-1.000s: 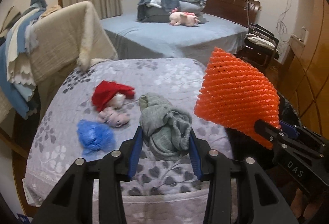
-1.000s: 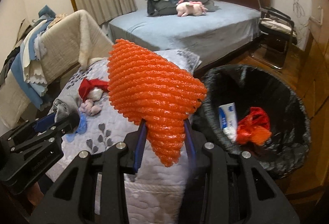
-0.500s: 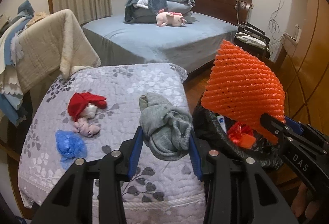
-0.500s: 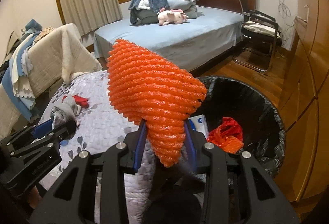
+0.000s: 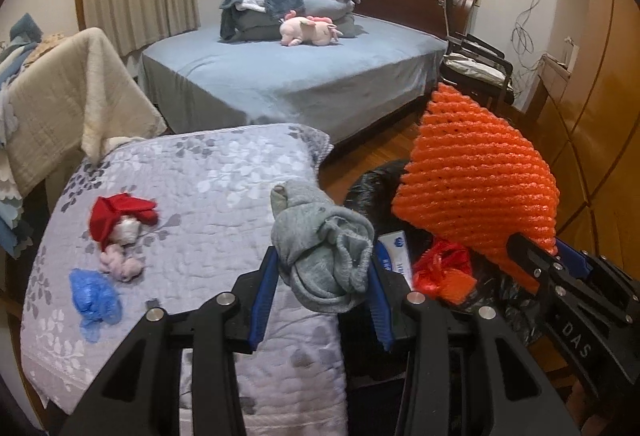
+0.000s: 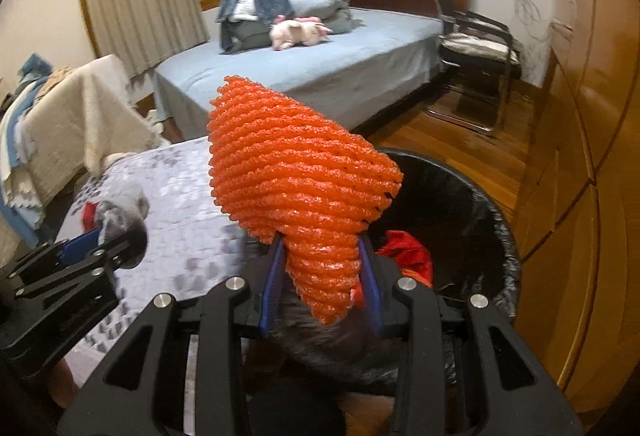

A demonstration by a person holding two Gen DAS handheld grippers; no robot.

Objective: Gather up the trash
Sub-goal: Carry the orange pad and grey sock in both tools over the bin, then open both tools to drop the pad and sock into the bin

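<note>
The left claw (image 5: 324, 276) is clenched on a bundled grey cloth (image 5: 320, 252), which is pressed between its blue pads and carried above the right edge of the quilted bed (image 5: 192, 172), beside the black-lined trash bin (image 6: 472, 220). The right claw (image 6: 322, 268) is clenched on the narrow lower end of an orange foam net (image 6: 296, 180); the wide end of the net stands above the pads, and the net is held over the near-left part of the bin opening. Inside the bin lie a crumpled red-orange wrapper (image 5: 440, 272) and a white-and-blue package (image 5: 394, 252). On the quilt, toward its left edge, a red cloth (image 5: 116, 212), a pale pink item (image 5: 120, 264) and a crumpled blue item (image 5: 94, 296) lie close together. Beyond the far edge of the quilt stands a blue bed (image 5: 288, 76) carrying folded bedding and a pink plush toy (image 5: 308, 32).
</note>
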